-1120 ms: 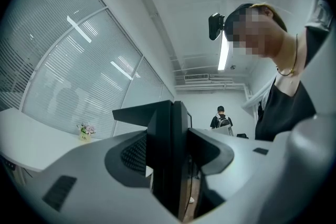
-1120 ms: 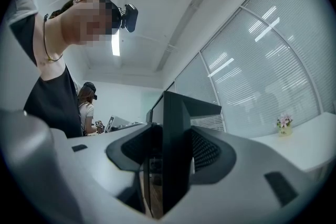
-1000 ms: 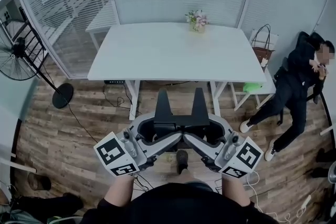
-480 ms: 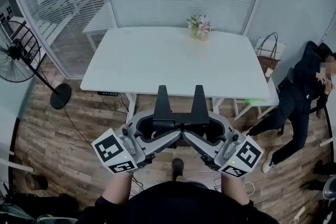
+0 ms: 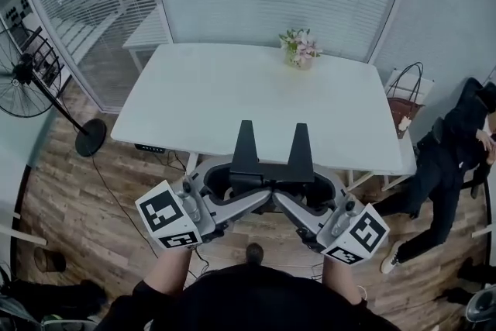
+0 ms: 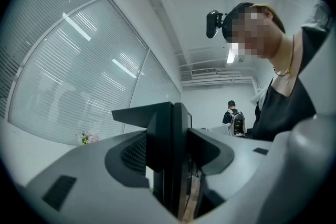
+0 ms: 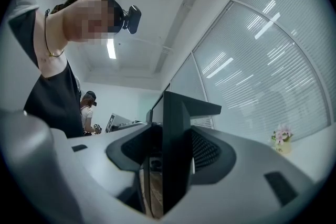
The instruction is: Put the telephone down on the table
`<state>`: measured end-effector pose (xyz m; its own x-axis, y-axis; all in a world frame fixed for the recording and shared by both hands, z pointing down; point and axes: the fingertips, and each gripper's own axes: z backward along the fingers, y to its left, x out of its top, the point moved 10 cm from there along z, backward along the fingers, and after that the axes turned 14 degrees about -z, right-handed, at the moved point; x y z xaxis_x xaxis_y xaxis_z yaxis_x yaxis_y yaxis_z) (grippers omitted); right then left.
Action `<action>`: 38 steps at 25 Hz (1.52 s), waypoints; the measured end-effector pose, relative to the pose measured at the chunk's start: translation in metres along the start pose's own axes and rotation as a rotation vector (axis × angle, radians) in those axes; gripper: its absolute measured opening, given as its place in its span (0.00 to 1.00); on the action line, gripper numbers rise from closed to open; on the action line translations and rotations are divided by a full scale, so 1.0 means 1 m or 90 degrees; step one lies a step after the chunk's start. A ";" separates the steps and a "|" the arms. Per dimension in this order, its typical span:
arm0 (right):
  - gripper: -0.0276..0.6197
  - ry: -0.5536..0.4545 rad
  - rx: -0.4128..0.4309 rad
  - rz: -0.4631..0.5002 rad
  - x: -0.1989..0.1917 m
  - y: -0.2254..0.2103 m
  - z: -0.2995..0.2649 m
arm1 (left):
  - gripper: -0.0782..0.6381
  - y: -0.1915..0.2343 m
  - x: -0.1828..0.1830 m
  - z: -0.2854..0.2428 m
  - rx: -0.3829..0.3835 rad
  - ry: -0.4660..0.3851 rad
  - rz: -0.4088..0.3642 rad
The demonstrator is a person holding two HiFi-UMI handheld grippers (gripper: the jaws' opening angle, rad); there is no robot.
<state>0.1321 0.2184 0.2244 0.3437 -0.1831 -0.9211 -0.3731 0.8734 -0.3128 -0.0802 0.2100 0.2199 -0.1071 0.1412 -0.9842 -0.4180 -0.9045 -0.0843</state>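
The telephone (image 5: 268,167) is a black piece with two upright prongs. It hangs in the air between both grippers, just before the front edge of the white table (image 5: 232,97). My left gripper (image 5: 235,187) is shut on its left end and my right gripper (image 5: 304,188) on its right end. In the left gripper view the telephone (image 6: 169,149) fills the gap of the left gripper (image 6: 170,176) between the grey jaws. In the right gripper view the telephone (image 7: 174,149) sits the same way in the right gripper (image 7: 168,176).
A vase of flowers (image 5: 299,50) stands at the table's far right side. A standing fan (image 5: 31,74) is at the left. A seated person (image 5: 457,143) and a brown bag (image 5: 406,101) on a white stool are at the right. Glass walls with blinds enclose the back.
Both grippers have carried the telephone forward toward the table. The table's front edge now lies right behind the prongs. The grip looks the same.
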 end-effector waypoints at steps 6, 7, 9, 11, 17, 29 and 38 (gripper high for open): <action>0.39 0.014 0.016 -0.006 0.003 -0.029 -0.011 | 0.44 0.020 -0.010 -0.011 0.024 -0.001 0.007; 0.39 0.015 0.017 -0.008 0.004 -0.032 -0.013 | 0.44 0.023 -0.010 -0.011 0.025 0.000 0.007; 0.39 0.013 0.019 -0.008 0.003 -0.035 -0.016 | 0.44 0.027 -0.010 -0.011 0.025 0.001 0.002; 0.39 0.011 0.022 -0.008 0.001 -0.036 -0.016 | 0.44 0.027 -0.011 -0.011 0.027 0.001 -0.002; 0.39 0.011 0.028 -0.010 0.000 -0.035 -0.021 | 0.44 0.029 -0.010 -0.007 0.030 0.003 -0.010; 0.39 0.018 0.059 -0.020 -0.002 -0.037 -0.026 | 0.44 0.025 -0.006 0.000 0.059 0.016 -0.015; 0.39 0.025 0.056 -0.021 -0.007 -0.037 -0.026 | 0.44 0.024 -0.013 0.003 0.060 0.011 -0.013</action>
<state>0.1207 0.1754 0.2360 0.3203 -0.2289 -0.9192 -0.2845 0.9023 -0.3239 -0.0917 0.1872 0.2309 -0.0820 0.1508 -0.9852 -0.5024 -0.8600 -0.0898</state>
